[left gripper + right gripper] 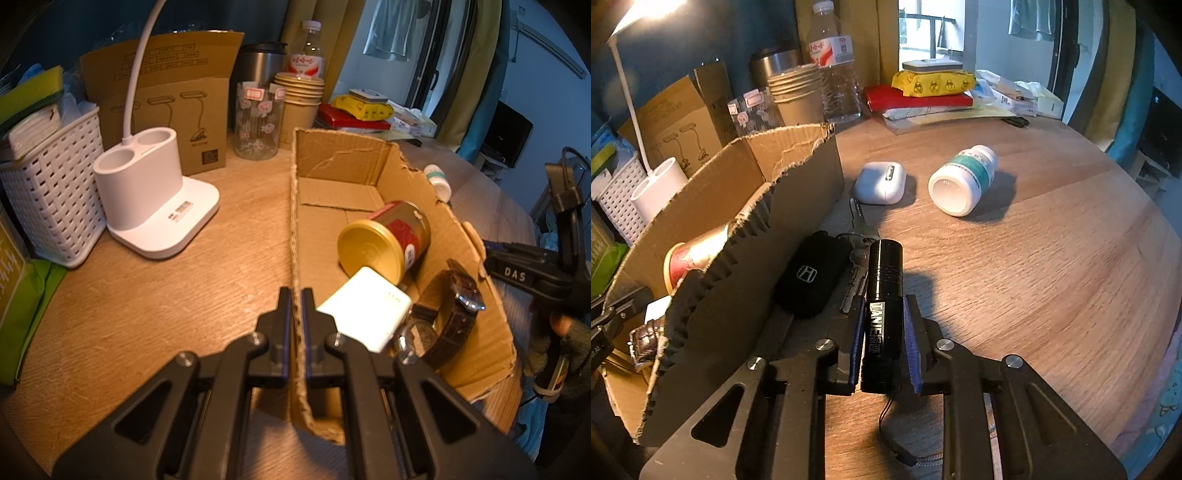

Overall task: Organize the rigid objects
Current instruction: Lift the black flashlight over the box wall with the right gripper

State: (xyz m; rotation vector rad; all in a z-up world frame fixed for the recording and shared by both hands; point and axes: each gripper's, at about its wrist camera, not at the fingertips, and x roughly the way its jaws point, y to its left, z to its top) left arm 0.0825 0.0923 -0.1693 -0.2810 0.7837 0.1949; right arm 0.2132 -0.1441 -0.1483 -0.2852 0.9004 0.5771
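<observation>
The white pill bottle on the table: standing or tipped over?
Tipped over. The white pill bottle lies on its side on the table, base facing the camera.

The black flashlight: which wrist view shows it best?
The right wrist view. The black flashlight lies lengthwise between the right gripper pads, lettering and cord visible, beside the key fob. The left wrist view shows none of it, only the cardboard box interior.
</observation>
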